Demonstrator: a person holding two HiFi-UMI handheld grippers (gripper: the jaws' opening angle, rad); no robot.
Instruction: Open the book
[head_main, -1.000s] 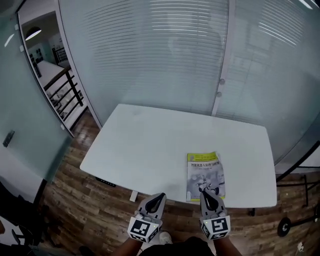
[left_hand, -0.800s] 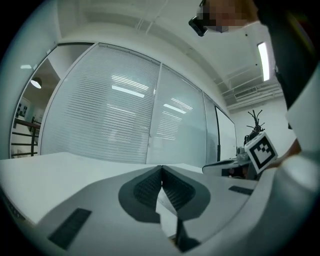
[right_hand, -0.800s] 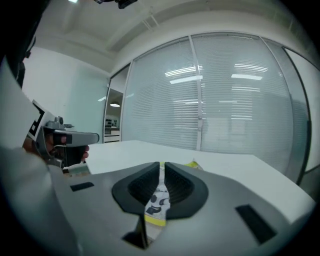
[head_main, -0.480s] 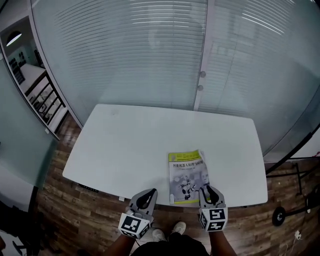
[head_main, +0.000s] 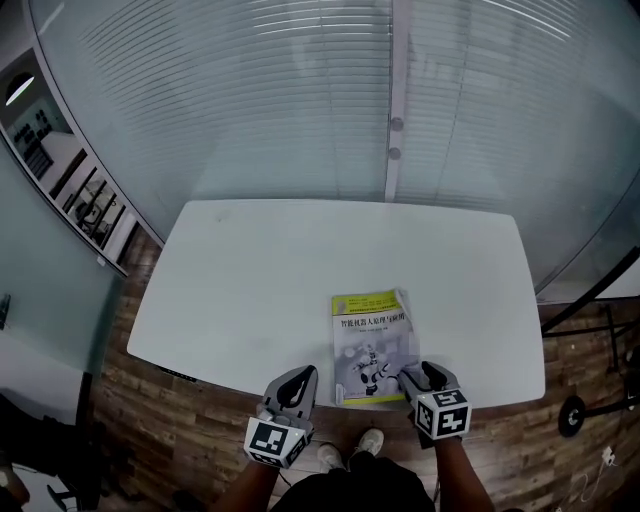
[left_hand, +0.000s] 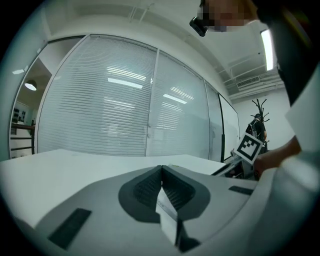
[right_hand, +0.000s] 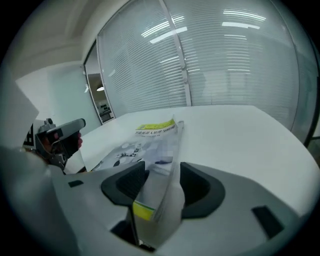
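Note:
A closed book (head_main: 370, 335) with a yellow-green band and a grey cover lies near the front edge of the white table (head_main: 250, 280). My right gripper (head_main: 421, 377) is at the book's near right corner. In the right gripper view its jaws are opening, and the book's (right_hand: 150, 145) page edge runs between them; the pads (right_hand: 131, 181) stand clear of it. My left gripper (head_main: 297, 381) hovers at the table's front edge, left of the book. Its jaws (left_hand: 161, 170) are shut with nothing in them.
A glass wall with blinds (head_main: 330, 100) rises behind the table. Wooden floor (head_main: 150, 420) lies below the front edge. A coat stand (left_hand: 257, 120) is at the far right. The left gripper (right_hand: 60, 131) shows in the right gripper view, beside the book.
The right gripper has dropped to the book's near right corner and its jaws have opened around the page edge. The left gripper has shifted slightly along the table's front edge.

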